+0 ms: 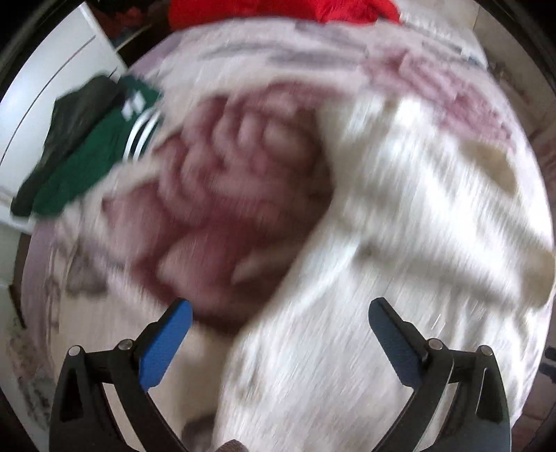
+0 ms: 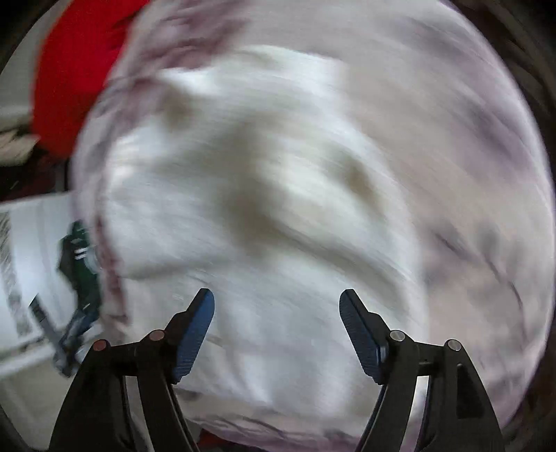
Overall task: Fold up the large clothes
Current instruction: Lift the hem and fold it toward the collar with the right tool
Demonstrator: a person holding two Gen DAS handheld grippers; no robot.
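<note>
A white garment [image 1: 399, 215] lies rumpled on a bed with a pale, pink-patterned cover [image 1: 222, 194]; both views are smeared by motion. Above its lower part my left gripper [image 1: 279, 314] hangs open, nothing between its blue pads. In the right wrist view the same white garment [image 2: 250, 194] fills the middle, creased and bunched. My right gripper [image 2: 277, 306] stands open over it, the pads apart and free of the cloth.
A green garment with white stripes [image 1: 90, 153] lies at the bed's left edge, seen again as a green garment [image 2: 81, 271] from the right. A red cloth [image 1: 278, 10] lies at the far end. White furniture [image 1: 45, 80] stands left of the bed.
</note>
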